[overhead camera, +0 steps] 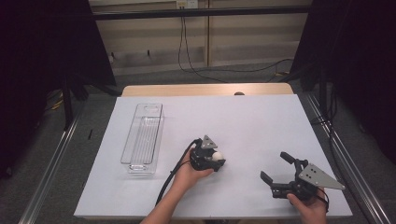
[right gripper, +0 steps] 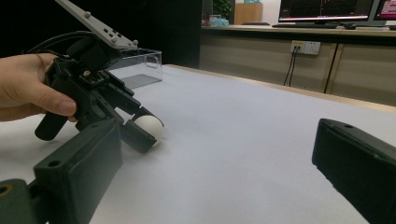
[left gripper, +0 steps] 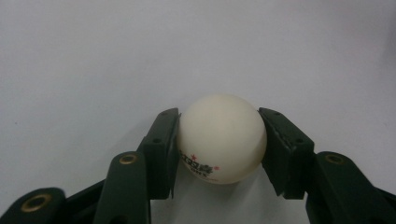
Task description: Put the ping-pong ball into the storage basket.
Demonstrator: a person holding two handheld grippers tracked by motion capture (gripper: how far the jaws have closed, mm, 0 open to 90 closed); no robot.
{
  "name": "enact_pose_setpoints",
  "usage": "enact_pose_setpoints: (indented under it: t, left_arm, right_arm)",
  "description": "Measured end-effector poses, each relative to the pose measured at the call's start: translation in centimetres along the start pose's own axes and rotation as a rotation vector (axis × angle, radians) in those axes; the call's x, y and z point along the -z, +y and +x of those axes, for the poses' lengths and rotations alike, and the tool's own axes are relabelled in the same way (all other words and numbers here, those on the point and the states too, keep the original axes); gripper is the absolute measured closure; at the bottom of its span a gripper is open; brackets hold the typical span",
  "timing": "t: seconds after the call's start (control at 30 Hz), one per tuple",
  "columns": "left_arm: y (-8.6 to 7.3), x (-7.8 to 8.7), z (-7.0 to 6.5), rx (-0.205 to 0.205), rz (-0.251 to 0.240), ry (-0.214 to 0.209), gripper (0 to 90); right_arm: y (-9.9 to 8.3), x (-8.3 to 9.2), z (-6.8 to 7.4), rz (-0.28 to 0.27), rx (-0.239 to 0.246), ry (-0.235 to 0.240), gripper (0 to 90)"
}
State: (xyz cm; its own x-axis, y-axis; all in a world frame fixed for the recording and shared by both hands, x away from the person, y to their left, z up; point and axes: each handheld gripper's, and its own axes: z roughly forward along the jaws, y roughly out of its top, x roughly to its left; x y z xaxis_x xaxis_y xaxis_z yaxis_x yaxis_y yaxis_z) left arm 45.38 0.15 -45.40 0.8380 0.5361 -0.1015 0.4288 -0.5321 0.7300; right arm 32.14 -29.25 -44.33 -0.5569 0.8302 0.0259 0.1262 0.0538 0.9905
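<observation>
Cream-white ball (left gripper: 222,137) — round, red stars, dark lettering

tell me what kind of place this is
Probably a lab or office workspace set up for recording: a table under a white sheet, computer monitors on a back counter, wall sockets with cables, and dark curtains at the sides.

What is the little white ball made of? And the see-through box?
The ball looks like thin, matte plastic, a table-tennis ball by its look: smooth cream-white shell with small red and black printed marks. The box looks like clear hard plastic: the table shows through its walls, its edges catch light, and its bottom seems ribbed. Glass can't be ruled out.
</observation>
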Motion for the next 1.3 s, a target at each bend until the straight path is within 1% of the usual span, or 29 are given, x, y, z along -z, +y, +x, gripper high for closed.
enact_pose_setpoints:
  t: [0.03,0.13,0.23,0.3,0.33,0.4,0.43,0.47,0.57,0.6,0.63,0.7,0.73,0.77,0.8,0.83,0.87,0.9,0.93,0.97,1.0,1.03,1.07,1.1,1.13,1.17,1.2,1.23,1.3]
  left_arm:
    - [0.0,0.1,0.0,-0.002,0.012,-0.003,50.8]
    - [0.0,0.0,0.0,0.001,0.001,-0.005,51.1]
    - [0.0,0.1,0.0,0.002,0.010,-0.001,51.1]
    - [0.0,0.1,0.0,0.002,0.002,-0.005,51.1]
    - [0.0,0.2,0.0,0.003,0.013,-0.004,51.2]
    - [-0.1,0.2,0.1,0.005,0.006,0.003,51.2]
    - [0.0,0.3,0.3,0.000,0.017,-0.011,51.1]
    - [0.0,0.3,0.2,0.009,0.005,-0.004,51.1]
    - [0.0,0.6,0.3,0.014,0.004,-0.007,51.2]
    - [0.1,0.8,0.3,0.014,0.009,-0.012,51.2]
    - [0.1,0.9,0.4,0.016,0.003,-0.021,51.2]
    - [0.1,1.1,0.4,0.018,0.009,-0.020,51.2]
    - [0.1,1.2,0.5,0.015,0.011,-0.028,51.2]
    - [0.1,1.2,0.5,0.029,-0.008,-0.042,51.2]
    - [0.1,1.2,0.5,0.029,-0.008,-0.042,51.1]
    - [0.2,1.4,0.5,0.025,0.005,-0.034,51.2]
    - [0.2,1.4,0.5,0.028,0.003,-0.040,51.2]
    - [0.2,1.5,0.6,0.027,0.000,-0.051,51.2]
    - [0.2,1.5,0.5,0.038,-0.010,-0.039,51.1]
    - [0.1,1.6,0.6,0.037,-0.012,-0.039,51.1]
    - [0.1,1.6,0.7,0.043,-0.026,-0.049,51.1]
    - [0.2,1.9,0.8,0.036,-0.003,-0.040,51.2]
    - [0.2,1.9,0.8,0.036,-0.003,-0.040,51.2]
    - [0.2,2.0,0.7,0.040,-0.004,-0.049,51.2]
    - [0.1,1.9,0.8,0.040,-0.014,-0.063,51.2]
    - [0.2,2.1,0.7,0.041,-0.011,-0.050,51.1]
    - [0.2,2.1,0.7,0.041,-0.011,-0.050,51.1]
    - [0.2,2.2,0.8,0.039,-0.010,-0.061,51.2]
    - [0.2,2.4,0.8,0.042,-0.019,-0.054,51.1]
  right_arm:
    - [0.0,0.0,0.0,0.000,0.000,-0.001,1.1]
    - [0.0,0.0,0.1,-0.003,-0.006,-0.004,1.1]
    - [0.0,0.0,0.0,-0.003,-0.002,-0.005,1.1]
    - [0.0,0.0,0.0,-0.001,-0.001,-0.003,1.1]
    - [0.0,0.0,0.0,-0.003,-0.004,-0.005,1.2]
    - [0.0,0.0,0.0,-0.005,-0.003,-0.003,1.2]
    - [0.0,0.0,0.0,-0.004,-0.004,-0.005,1.1]
    - [0.0,0.0,0.0,-0.004,-0.004,-0.005,1.1]
    - [0.0,0.0,0.0,-0.009,-0.002,-0.003,1.2]
    - [0.0,0.0,0.0,-0.007,-0.003,-0.002,1.2]
    - [0.0,0.0,0.1,-0.006,-0.003,-0.003,1.1]
    - [0.0,0.0,0.1,-0.006,-0.001,-0.002,1.2]
    - [0.0,0.0,0.1,-0.006,-0.007,-0.001,1.2]
    - [0.0,0.0,0.1,-0.007,-0.007,-0.003,1.1]
    - [0.0,0.0,0.1,-0.007,-0.007,-0.003,1.1]
    - [0.0,0.0,0.1,-0.006,-0.005,-0.002,1.2]
    - [0.0,0.0,0.1,-0.006,-0.005,-0.002,1.2]
    - [0.0,0.0,0.1,-0.002,0.006,0.002,1.1]
    - [0.0,0.0,0.1,-0.002,0.005,0.004,1.1]
    - [0.0,0.0,0.1,-0.002,0.005,0.004,1.1]
    - [0.0,0.0,0.1,-0.002,0.004,0.004,1.2]
    - [0.0,0.0,0.1,-0.002,0.005,0.004,1.2]
    - [0.0,0.0,0.1,-0.002,0.005,0.004,1.2]
    - [0.0,0.0,0.1,-0.002,0.005,0.003,1.1]
    - [0.0,0.0,0.1,-0.003,0.005,0.003,1.1]
    - [0.0,0.0,0.1,-0.003,0.005,0.004,1.1]
    - [0.0,0.0,0.1,-0.004,0.000,0.001,1.1]
    - [0.0,0.0,0.1,-0.004,0.001,-0.001,1.1]
    - [0.0,0.0,0.1,-0.004,0.000,-0.001,1.1]
